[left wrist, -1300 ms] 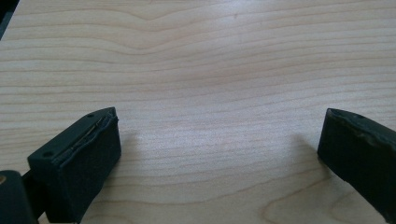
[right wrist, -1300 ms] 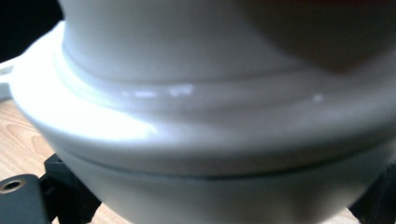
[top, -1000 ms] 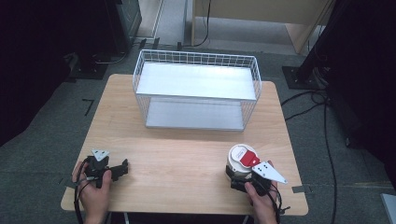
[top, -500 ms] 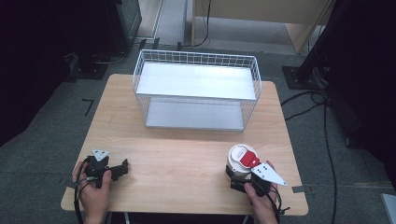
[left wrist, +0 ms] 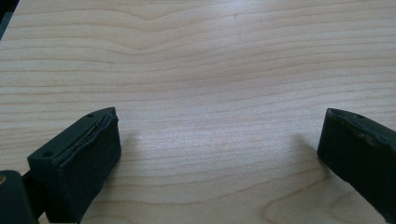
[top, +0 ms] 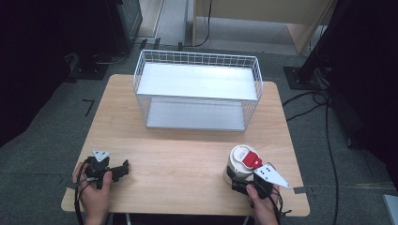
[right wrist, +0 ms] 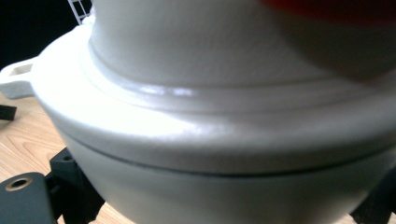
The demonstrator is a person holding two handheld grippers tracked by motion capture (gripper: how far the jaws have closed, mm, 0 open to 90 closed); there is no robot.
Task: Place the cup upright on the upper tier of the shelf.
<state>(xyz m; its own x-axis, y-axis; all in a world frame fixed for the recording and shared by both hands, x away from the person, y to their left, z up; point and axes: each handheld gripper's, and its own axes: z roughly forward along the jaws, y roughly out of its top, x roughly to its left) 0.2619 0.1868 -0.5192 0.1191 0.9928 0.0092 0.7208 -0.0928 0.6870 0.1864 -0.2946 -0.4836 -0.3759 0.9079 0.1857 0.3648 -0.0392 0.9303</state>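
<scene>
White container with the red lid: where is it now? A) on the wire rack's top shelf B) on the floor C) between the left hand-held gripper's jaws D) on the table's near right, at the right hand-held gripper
D: the white container stands on the table right at the right hand-held gripper, well in front of the wire rack.

Light wood table [top: 187, 159], grain running side to side. White wire basket rack [top: 197, 91] sits on its far half, approx. centred, w/ two flat pale shelves, upper & lower. Grey carpet floor [top: 56, 112] around. Black stand base [top: 300, 77] beyond the far right corner, black cables [top: 324, 122] trailing along the right side. Wooden cabinet [top: 263, 14] at back.
</scene>
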